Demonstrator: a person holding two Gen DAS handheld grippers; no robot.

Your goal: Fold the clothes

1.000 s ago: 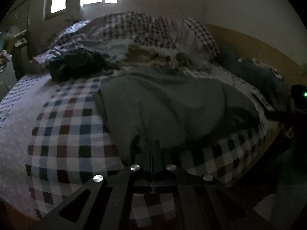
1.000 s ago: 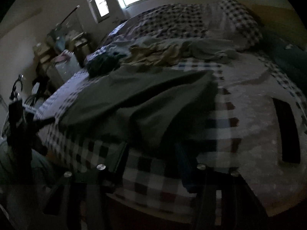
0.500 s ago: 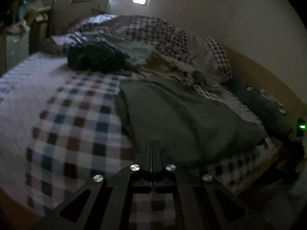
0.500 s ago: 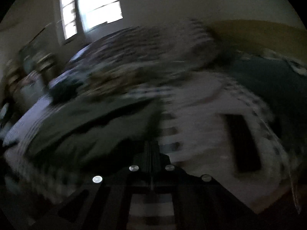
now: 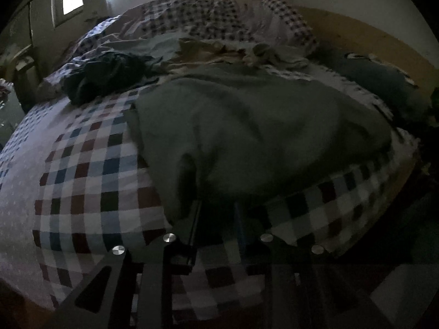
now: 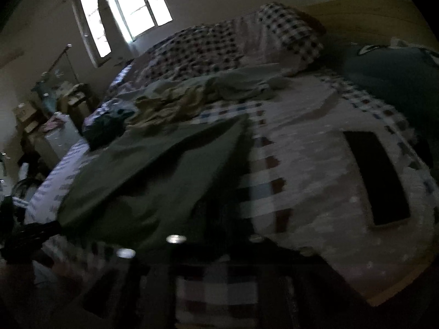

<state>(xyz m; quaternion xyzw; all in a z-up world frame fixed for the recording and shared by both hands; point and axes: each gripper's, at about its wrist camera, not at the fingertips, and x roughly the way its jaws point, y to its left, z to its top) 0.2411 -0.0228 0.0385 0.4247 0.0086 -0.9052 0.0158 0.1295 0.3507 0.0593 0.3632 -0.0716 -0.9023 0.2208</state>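
Right view only: dark slab (image 6: 376, 175) on bed (image 6: 315, 164).
Left gripper (image 5: 216, 213): jaws just opening, apart, at shirt (image 5: 260, 131) edge.
Right gripper (image 6: 216, 219): jaws just opening, apart; contact with shirt unclear, blurred.

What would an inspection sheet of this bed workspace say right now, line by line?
Surface: checked bedspread on a bed, dimly lit.
Job's things: green garment spread near the front edge, partly rumpled.
Clutter: dark bundle of clothes, tan and pale clothes heaped behind; flat dark object on the bedspread.
Grippers: left gripper jaws just opened, parted at the garment's edge; right gripper jaws just opened, blurred, at the garment's other corner.
Cables: nothing seen.
Surroundings: bright window, pillows, cluttered furniture beside the bed.
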